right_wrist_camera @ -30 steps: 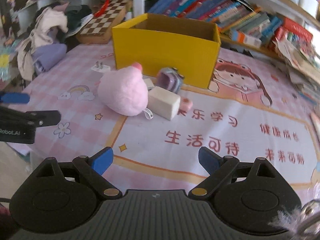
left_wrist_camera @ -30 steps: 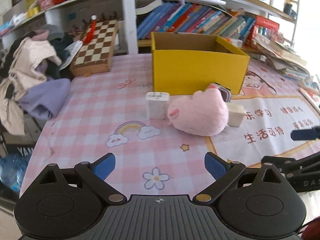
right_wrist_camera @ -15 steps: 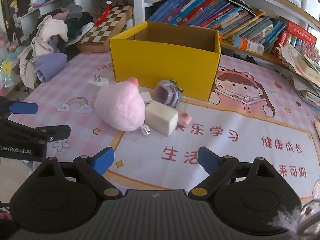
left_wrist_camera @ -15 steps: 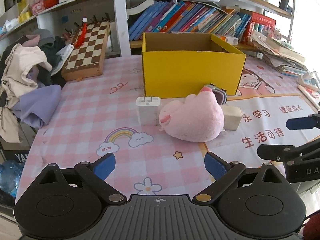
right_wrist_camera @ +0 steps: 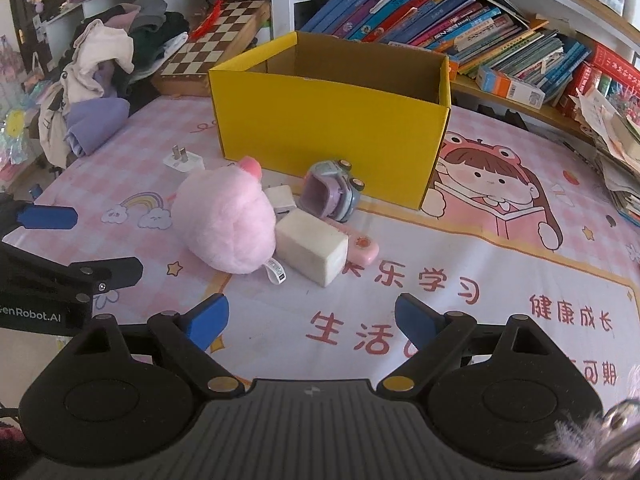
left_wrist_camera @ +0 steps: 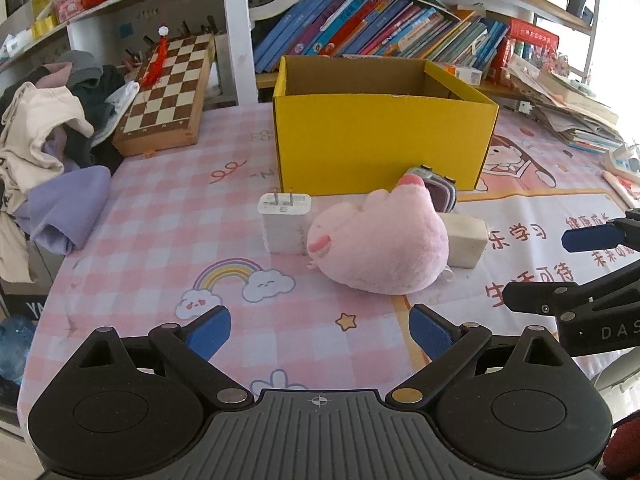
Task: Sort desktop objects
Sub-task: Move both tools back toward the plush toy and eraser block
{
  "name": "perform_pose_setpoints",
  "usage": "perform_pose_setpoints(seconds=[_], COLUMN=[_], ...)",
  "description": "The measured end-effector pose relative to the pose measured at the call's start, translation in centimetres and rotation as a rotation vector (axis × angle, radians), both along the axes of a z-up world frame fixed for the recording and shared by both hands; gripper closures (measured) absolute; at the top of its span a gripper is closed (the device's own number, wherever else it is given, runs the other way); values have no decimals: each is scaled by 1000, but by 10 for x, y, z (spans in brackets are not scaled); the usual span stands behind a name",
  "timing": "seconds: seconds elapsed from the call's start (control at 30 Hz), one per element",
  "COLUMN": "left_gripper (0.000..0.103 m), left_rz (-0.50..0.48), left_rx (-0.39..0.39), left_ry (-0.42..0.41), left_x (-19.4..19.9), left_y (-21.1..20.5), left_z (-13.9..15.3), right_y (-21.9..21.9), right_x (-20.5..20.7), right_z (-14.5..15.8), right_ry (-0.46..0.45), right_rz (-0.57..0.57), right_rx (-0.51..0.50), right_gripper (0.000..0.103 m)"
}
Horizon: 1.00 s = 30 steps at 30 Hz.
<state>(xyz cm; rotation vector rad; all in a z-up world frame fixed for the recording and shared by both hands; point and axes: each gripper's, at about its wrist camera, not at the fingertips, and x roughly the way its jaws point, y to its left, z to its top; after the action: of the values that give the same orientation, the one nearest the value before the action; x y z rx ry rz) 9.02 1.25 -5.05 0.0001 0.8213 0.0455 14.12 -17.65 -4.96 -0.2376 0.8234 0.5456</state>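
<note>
A pink plush pig (left_wrist_camera: pixel 380 246) (right_wrist_camera: pixel 228 228) lies on the table in front of an open, empty yellow box (left_wrist_camera: pixel 380 136) (right_wrist_camera: pixel 332 120). A white plug charger (left_wrist_camera: pixel 285 222) (right_wrist_camera: pixel 184 160) stands left of the pig. A cream block (right_wrist_camera: pixel 312 246) (left_wrist_camera: pixel 466 240), a purple toy car (right_wrist_camera: pixel 332 192) and a small pink case (right_wrist_camera: pixel 360 250) lie to its right. My left gripper (left_wrist_camera: pixel 320 330) is open and empty, short of the pig. My right gripper (right_wrist_camera: pixel 310 320) is open and empty, short of the block.
A chessboard (left_wrist_camera: pixel 172 92) leans at the back left beside a heap of clothes (left_wrist_camera: pixel 48 152). Book shelves (right_wrist_camera: pixel 460 36) run behind the box. Stacked papers (left_wrist_camera: pixel 572 112) lie at the right. A printed mat (right_wrist_camera: pixel 480 280) covers the right half of the table.
Both grippers have moved forward towards the objects, and both views have tilted up slightly. The jaws stay open. Nothing on the table has moved.
</note>
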Motion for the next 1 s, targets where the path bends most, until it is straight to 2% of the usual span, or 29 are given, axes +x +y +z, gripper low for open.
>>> perform_pose_setpoints(seconds=[0.27, 0.83, 1.0], left_gripper=[5, 6, 7], left_rz=[35, 36, 11], left_rx=[-6, 9, 4], left_ry=[-5, -12, -19], left_x=[13, 37, 44], left_y=[-4, -24, -33], left_z=[-1, -1, -1], right_y=[-5, -14, -15], right_x=[19, 55, 63], right_z=[2, 1, 0], right_ry=[-11, -6, 2], right_rz=[11, 63, 78], right_rx=[-4, 13, 15], right_gripper=[12, 12, 13])
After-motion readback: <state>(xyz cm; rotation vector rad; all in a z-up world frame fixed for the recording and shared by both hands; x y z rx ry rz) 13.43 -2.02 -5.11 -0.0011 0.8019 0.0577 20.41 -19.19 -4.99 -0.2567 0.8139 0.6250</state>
